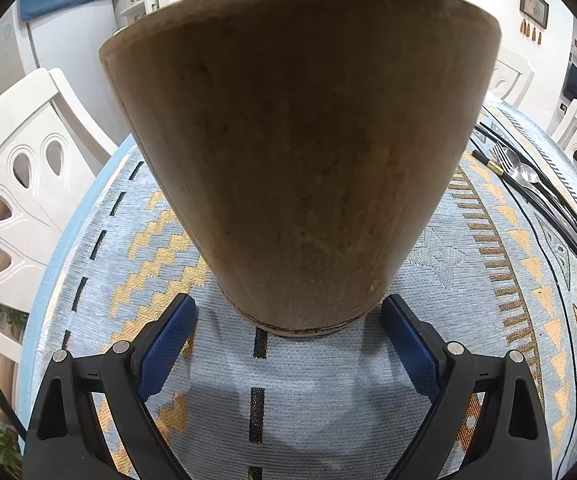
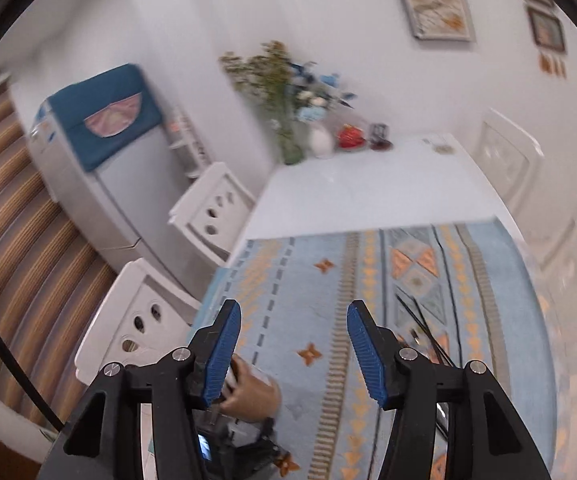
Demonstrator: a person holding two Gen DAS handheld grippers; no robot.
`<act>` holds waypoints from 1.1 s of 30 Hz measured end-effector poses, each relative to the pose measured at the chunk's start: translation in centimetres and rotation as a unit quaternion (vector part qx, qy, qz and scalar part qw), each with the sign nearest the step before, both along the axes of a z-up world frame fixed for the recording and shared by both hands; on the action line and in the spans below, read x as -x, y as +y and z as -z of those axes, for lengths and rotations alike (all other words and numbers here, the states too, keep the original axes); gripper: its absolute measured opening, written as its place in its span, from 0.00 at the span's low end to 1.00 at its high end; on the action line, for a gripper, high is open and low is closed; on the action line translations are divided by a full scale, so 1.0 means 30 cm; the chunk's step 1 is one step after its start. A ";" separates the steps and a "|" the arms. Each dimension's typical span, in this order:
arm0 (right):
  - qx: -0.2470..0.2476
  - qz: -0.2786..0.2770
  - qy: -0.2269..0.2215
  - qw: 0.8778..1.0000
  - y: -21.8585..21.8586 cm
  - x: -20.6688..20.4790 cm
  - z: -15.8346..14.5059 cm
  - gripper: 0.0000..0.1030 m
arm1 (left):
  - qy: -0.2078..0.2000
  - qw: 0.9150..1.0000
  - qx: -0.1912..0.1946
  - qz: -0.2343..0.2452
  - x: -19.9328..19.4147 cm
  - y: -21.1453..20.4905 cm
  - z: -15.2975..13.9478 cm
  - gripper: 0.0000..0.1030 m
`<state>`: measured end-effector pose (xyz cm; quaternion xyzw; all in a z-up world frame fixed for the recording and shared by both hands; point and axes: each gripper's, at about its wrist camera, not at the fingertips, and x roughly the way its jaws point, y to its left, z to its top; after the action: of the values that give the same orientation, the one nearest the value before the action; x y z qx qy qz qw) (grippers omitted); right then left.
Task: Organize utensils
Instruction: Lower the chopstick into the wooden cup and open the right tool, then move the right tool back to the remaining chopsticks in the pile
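Wooden holder (image 1: 296, 152) stands upright on the worktop (image 1: 328, 400); left gripper (image 1: 288, 344) fingers straddle its base, apart, not pressing. Right gripper (image 2: 294, 354) is released, empty. Cutlery (image 1: 528, 184) lies loose, well right: thin, stiff, probably slippery steel; grip mid-handle. Chopsticks overlap it.

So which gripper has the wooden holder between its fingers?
The left gripper: its blue pads flank the wooden holder base. The right gripper is open and empty.
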<state>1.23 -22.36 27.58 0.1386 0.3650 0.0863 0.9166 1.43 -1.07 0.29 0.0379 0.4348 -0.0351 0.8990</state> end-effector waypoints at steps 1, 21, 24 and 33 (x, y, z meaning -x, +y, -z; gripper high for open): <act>-0.002 0.012 0.007 1.000 -0.030 0.003 0.019 0.52 | 0.000 1.000 0.000 0.000 0.000 0.000 0.000 0.92; -0.023 0.059 0.224 0.973 -0.278 -0.151 0.662 0.17 | 0.003 1.000 0.001 -0.003 -0.010 0.012 0.010 0.93; 0.012 0.036 0.239 0.970 -0.256 -0.188 0.724 0.17 | 0.003 1.000 0.000 -0.004 -0.013 0.012 0.010 0.93; 0.098 -0.020 0.268 0.958 -0.202 -0.231 0.830 0.18 | 0.003 1.000 0.000 -0.004 -0.015 0.014 0.011 0.94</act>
<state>8.15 -28.41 2.69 0.0586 0.6070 0.0282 0.7921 1.86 -0.65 -0.04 0.0361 0.4374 -0.0321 0.8980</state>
